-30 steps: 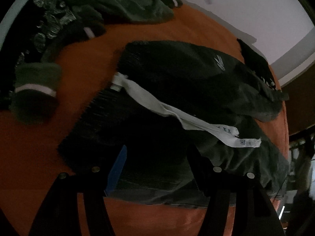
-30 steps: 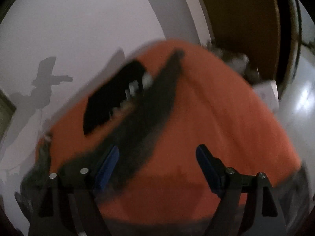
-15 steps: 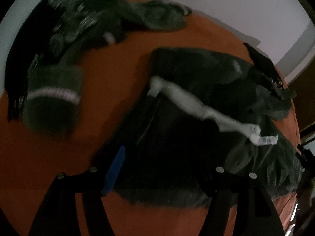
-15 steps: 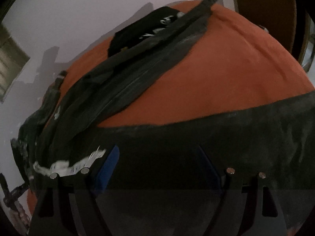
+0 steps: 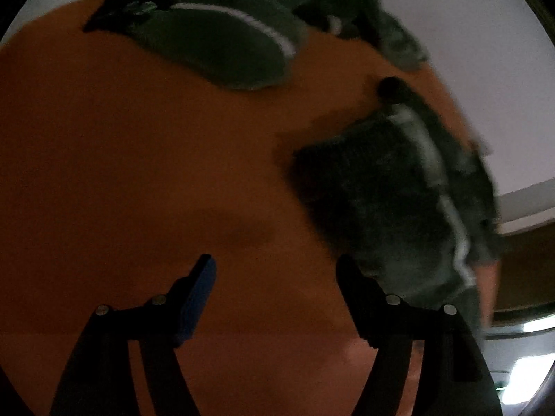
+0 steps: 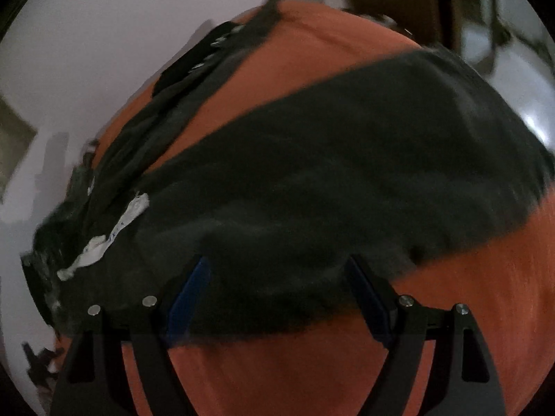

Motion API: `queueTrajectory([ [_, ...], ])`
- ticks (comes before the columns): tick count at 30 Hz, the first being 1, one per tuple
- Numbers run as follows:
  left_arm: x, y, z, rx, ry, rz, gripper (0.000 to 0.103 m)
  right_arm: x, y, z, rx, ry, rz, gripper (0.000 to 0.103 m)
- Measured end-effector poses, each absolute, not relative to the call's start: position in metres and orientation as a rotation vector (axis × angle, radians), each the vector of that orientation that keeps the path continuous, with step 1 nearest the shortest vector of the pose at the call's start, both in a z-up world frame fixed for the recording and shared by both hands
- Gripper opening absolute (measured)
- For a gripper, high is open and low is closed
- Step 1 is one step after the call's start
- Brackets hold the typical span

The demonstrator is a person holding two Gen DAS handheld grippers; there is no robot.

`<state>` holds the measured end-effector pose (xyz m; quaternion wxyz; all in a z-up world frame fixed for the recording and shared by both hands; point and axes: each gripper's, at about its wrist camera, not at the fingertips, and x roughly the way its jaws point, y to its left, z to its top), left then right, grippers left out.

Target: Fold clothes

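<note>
Orange cover (image 6: pixel 347 76) carries your dark garment (image 6: pixel 347 173); right hand-held gripper (image 6: pixel 277 277) gapes wide over its hem, left hand-held gripper (image 5: pixel 277 277) wide, garment at 2 o'clock

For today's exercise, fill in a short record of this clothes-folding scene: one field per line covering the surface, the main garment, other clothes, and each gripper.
surface: orange cloth-covered surface
main garment: dark garment spread flat, with a white label strip at its left side
other clothes: green piece with a white stripe lying at the far edge
left gripper: open, over bare orange surface, holding nothing
right gripper: open, jaws either side of the dark garment's near edge, not closed on it
</note>
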<state>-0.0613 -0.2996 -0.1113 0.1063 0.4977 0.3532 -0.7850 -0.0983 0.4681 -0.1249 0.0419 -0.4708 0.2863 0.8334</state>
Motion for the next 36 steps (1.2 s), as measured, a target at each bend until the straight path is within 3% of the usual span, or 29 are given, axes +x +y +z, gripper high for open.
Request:
queueTrajectory([
  [5,-0.082,-0.292,-0.11,1.458,1.038,-2.375,0.074,-0.06,0.524,-0.144,-1.326,1.214,2.387,0.081],
  [14,-0.112,-0.286,-0.129,1.507,1.136,-2.309,0.074,-0.02,0.611,-0.156,-1.065,1.589,2.201,0.081],
  [20,-0.126,-0.285,-0.132,1.522,1.139,-2.302,0.074,-0.014,0.629,-0.158,-0.985,1.634,2.203,0.08],
  [23,-0.12,-0.292,-0.127,1.491,1.185,-2.286,0.074,-0.017,0.628,-0.158,-0.976,1.62,2.204,0.06],
  [28,-0.109,-0.295,-0.121,1.475,1.175,-2.283,0.074,-0.025,0.626,-0.153,-1.004,1.499,2.195,0.01],
  [29,-0.107,-0.296,-0.121,1.471,1.18,-2.279,0.074,-0.025,0.624,-0.151,-1.019,1.454,2.194,0.005],
  [36,-0.105,-0.309,-0.127,1.469,1.312,-2.242,0.074,-0.021,0.614,-0.104,-0.915,1.255,2.319,0.003],
])
